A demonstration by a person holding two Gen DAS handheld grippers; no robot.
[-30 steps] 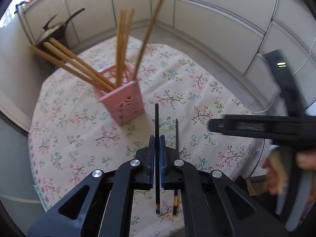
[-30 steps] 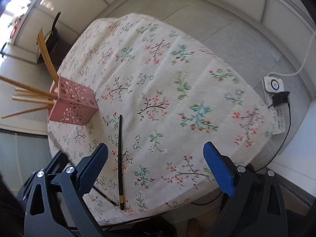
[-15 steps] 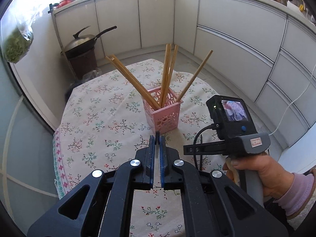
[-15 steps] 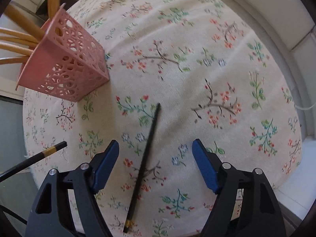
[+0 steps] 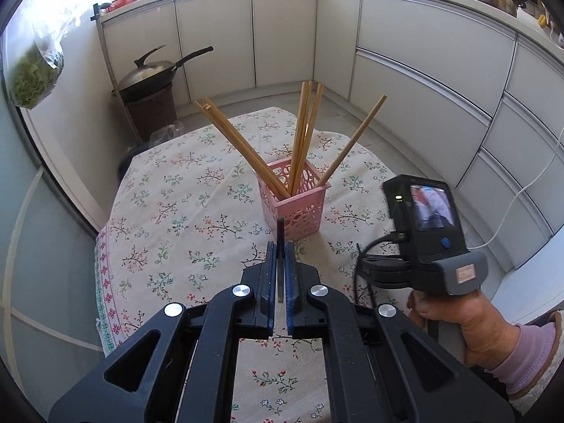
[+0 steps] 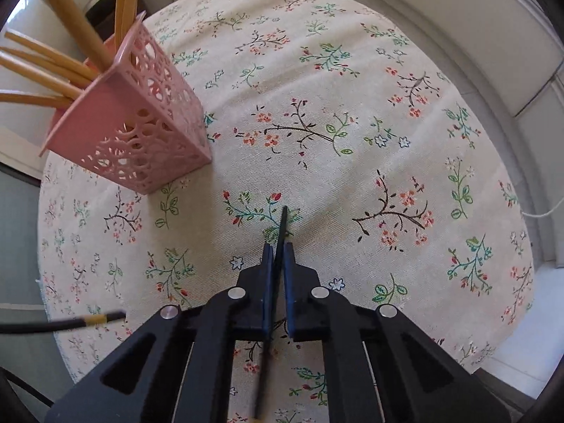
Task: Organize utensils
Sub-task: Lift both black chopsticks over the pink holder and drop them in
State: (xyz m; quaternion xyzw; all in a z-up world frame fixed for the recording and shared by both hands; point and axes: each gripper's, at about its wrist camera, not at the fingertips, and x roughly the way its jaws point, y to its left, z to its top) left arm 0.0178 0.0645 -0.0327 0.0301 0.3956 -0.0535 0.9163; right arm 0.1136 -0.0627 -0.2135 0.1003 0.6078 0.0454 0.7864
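Here, my left gripper (image 5: 279,264) is clamped on one black chopstick (image 5: 280,232); my right gripper (image 6: 278,268) has just closed on the other black chopstick (image 6: 282,225), lying on the floral tablecloth (image 6: 352,105). Centre frame stands the pink basket (image 5: 299,208) of wooden chopsticks (image 5: 303,130); white cabinets (image 5: 405,70) ring the background, a wok (image 5: 151,74) upper left.

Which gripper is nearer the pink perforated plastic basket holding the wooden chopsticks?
Hard to tell. The left gripper, gripping a black chopstick, is just short of the basket; the right gripper, gripping another black chopstick, is beside it.
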